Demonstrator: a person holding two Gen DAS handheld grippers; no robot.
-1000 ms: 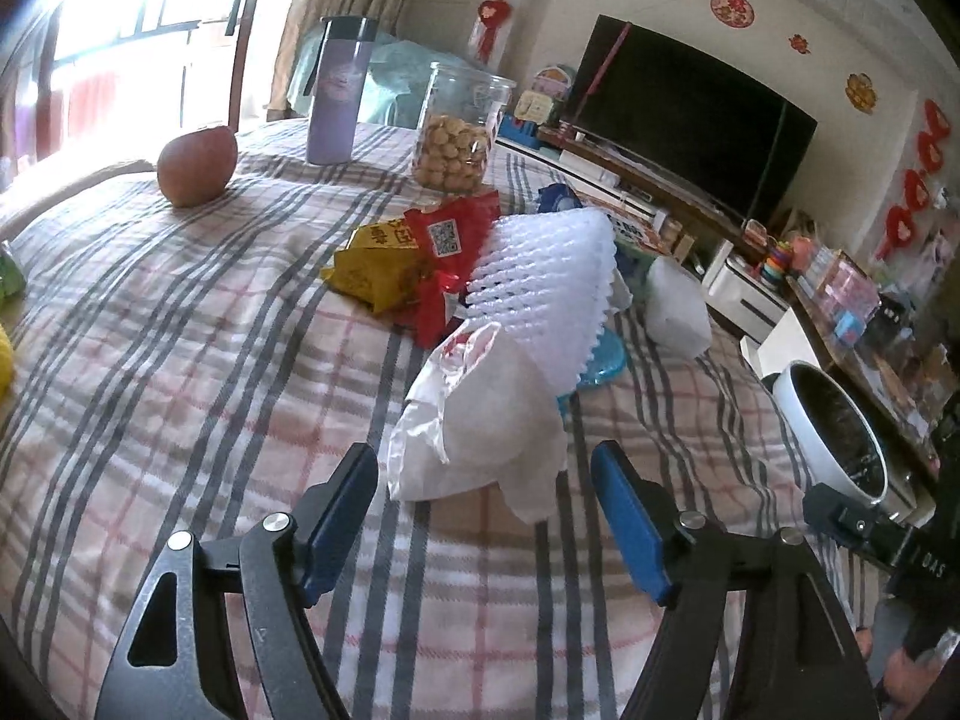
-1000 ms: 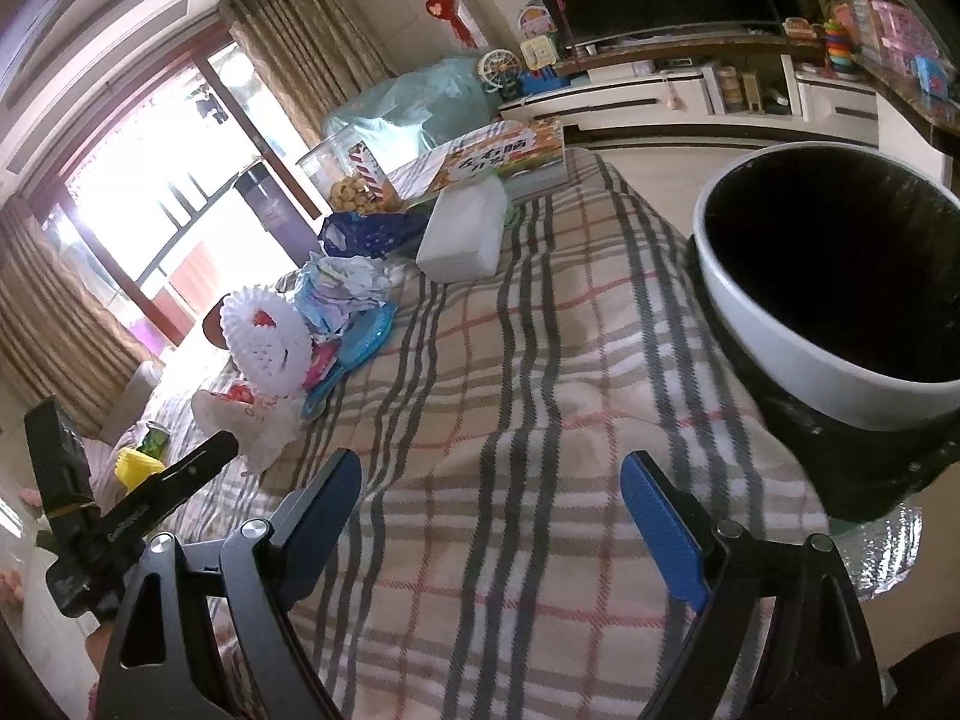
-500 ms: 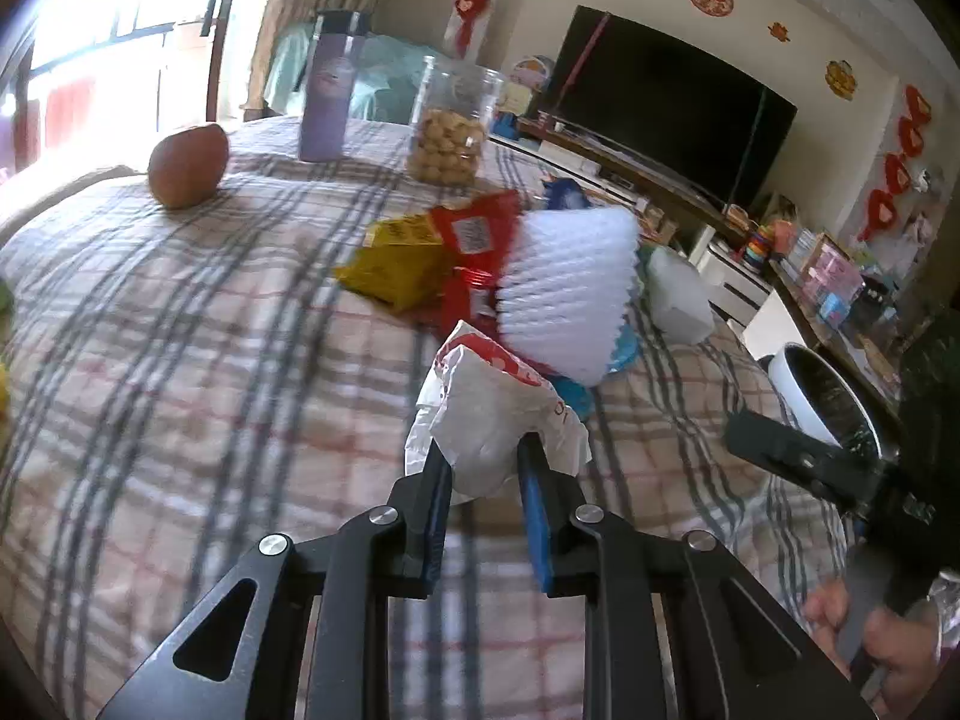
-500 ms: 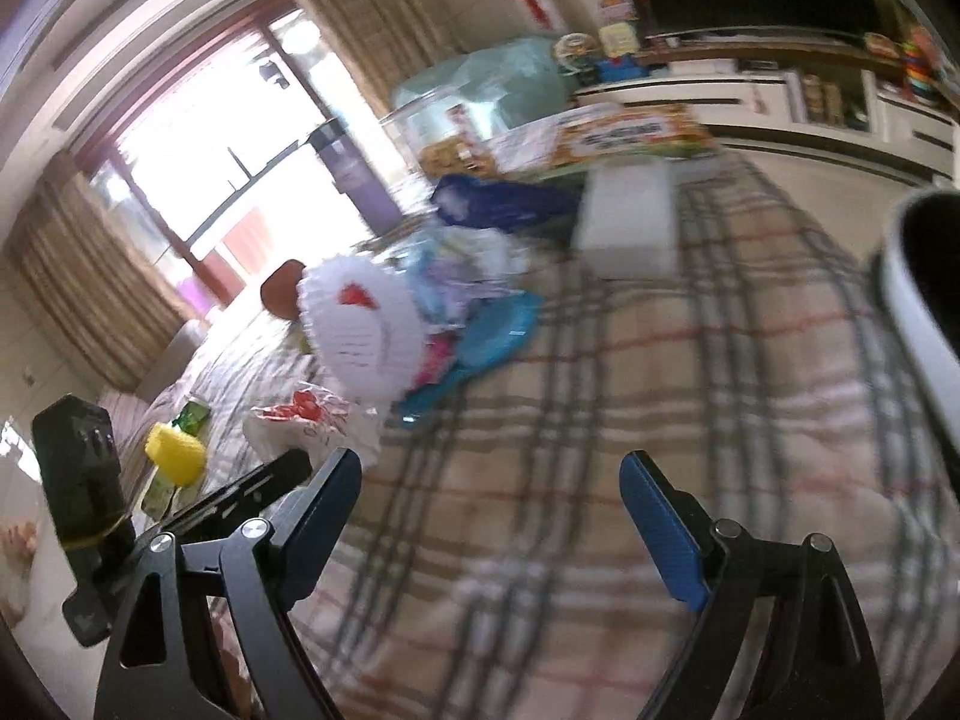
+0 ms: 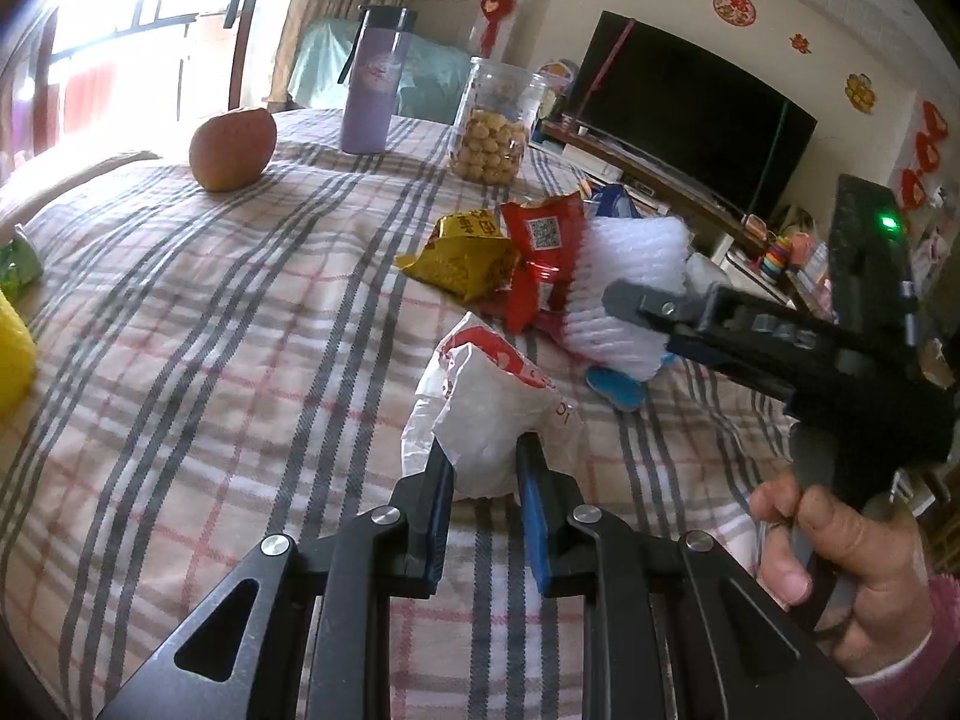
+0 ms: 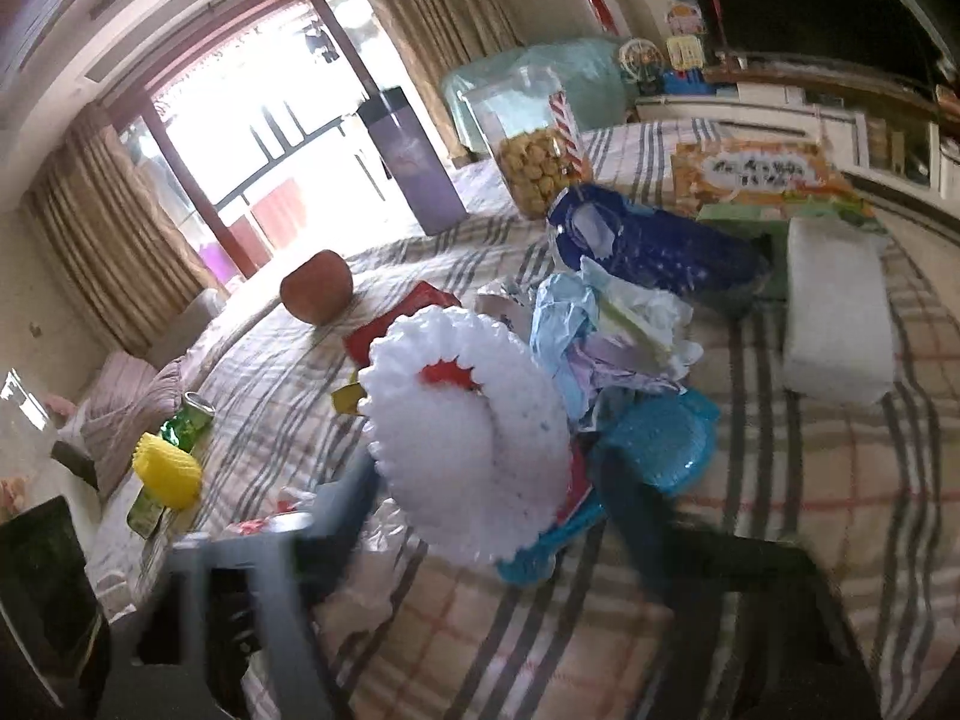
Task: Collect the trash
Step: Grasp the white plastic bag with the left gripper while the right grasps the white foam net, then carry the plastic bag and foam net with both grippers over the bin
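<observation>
A trash pile lies on the plaid tablecloth (image 5: pixel 180 360). My left gripper (image 5: pixel 480 456) is shut on a crumpled white paper bag with red print (image 5: pixel 492 408), pinched at its near edge. Behind it lie a yellow wrapper (image 5: pixel 462 252), a red wrapper (image 5: pixel 540 246) and a white foam fruit net (image 5: pixel 630 252). My right gripper (image 6: pixel 486 480), blurred, is closing its jaws with the foam net (image 6: pixel 468 438) between them; a gap still shows on the right side. In the left wrist view the right gripper (image 5: pixel 630 306) reaches over the net, held by a hand (image 5: pixel 840 546).
An apple (image 5: pixel 233 147), a purple bottle (image 5: pixel 372 90) and a cookie jar (image 5: pixel 495 132) stand at the far side. Crumpled paper (image 6: pixel 612 336), a blue plastic piece (image 6: pixel 660 444), a blue bag (image 6: pixel 648 246), a tissue pack (image 6: pixel 834 324) and a yellow foam net (image 6: pixel 168 474) lie around.
My left gripper closed on the white paper bag and edged forward. My right gripper swung left, away from the bin, onto the trash pile, and its jaws narrowed around the foam net.
</observation>
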